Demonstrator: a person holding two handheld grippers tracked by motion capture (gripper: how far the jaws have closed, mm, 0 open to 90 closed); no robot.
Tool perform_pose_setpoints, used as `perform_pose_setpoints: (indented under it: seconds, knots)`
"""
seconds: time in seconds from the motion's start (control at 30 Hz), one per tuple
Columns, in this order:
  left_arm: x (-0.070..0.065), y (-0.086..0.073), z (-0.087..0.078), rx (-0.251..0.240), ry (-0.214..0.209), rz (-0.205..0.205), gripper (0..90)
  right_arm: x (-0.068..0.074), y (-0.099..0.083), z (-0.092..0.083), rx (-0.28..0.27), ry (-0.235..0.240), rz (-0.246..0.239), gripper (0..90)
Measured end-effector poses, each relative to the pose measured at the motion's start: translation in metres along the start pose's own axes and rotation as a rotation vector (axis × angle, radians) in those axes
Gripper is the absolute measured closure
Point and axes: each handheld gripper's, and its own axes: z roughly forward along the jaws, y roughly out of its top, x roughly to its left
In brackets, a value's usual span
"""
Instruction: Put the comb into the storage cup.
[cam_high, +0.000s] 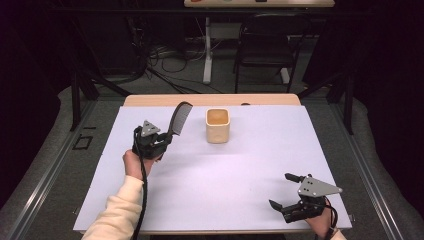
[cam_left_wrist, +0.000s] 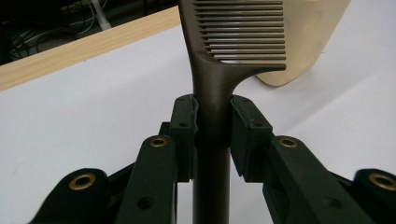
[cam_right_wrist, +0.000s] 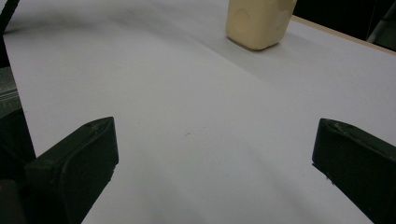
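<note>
A dark comb (cam_high: 180, 117) rises from my left gripper (cam_high: 161, 141), which is shut on its handle at the left of the white sheet. In the left gripper view the comb's handle (cam_left_wrist: 211, 107) is pinched between both pads, its teeth pointing toward the cream cup (cam_left_wrist: 303, 42). That cream square cup (cam_high: 218, 125) stands upright near the sheet's far middle, just right of the comb's tip. My right gripper (cam_high: 284, 191) rests at the near right corner, jaws spread wide with nothing between them. The right gripper view has the cup (cam_right_wrist: 259, 23) far ahead.
A white sheet (cam_high: 225, 170) covers the wooden table (cam_high: 210, 100). Behind the table stand a black chair (cam_high: 267, 42), a white desk leg (cam_high: 207, 50) and loose cables on the floor. Metal rails run along both sides.
</note>
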Motion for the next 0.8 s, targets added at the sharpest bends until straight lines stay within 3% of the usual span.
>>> perform_pose_setpoints:
  seconds: [0.8]
  knots:
    - [-0.0051, 0.0059, -0.0034, -0.107, 0.007, -0.008, 72.0, -0.0002, -0.0001, 0.0004, 0.002, 0.002, 0.004, 0.1]
